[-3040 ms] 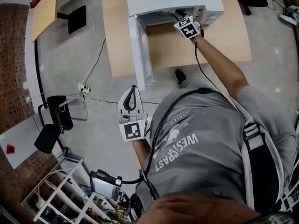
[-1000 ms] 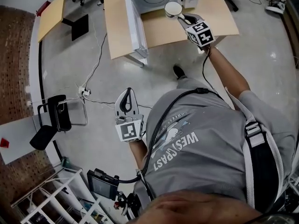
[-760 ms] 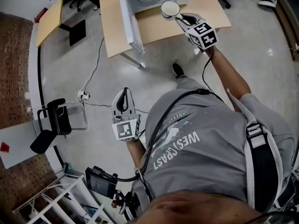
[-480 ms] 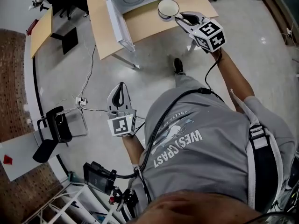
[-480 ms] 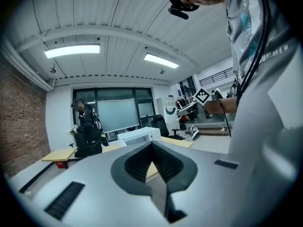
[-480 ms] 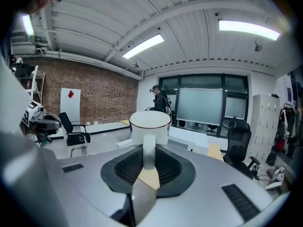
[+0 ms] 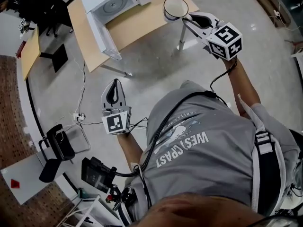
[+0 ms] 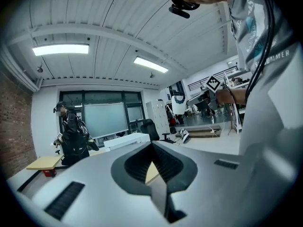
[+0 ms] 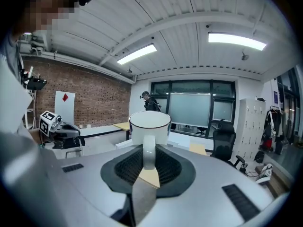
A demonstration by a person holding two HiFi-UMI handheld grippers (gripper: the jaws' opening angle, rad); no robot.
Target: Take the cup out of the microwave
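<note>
A white cup [image 7: 175,8] with a dark rim hangs in the air over the wooden table's [image 7: 142,20] right end, clear of the white microwave [image 7: 116,4]. My right gripper [image 7: 185,17] is shut on the cup's handle; in the right gripper view the cup [image 9: 149,127] stands upright just beyond the closed right gripper [image 9: 148,167]. The microwave's door [image 7: 102,39] hangs open toward the left, and its cavity with the round turntable holds nothing. My left gripper [image 7: 113,85] is shut and empty, held low beside the person's body over the floor; the left gripper [image 8: 152,162] shows nothing between its jaws.
A black chair [image 7: 57,143] and a cable with a power strip [image 7: 77,116] lie on the concrete floor at left. A second wooden desk [image 7: 29,51] stands at far left. A white rack [image 7: 90,212] sits at the bottom left.
My right gripper has drawn the cup out of the microwave and carried it back and to the right, away from the cavity. The left gripper stayed low and shut.
</note>
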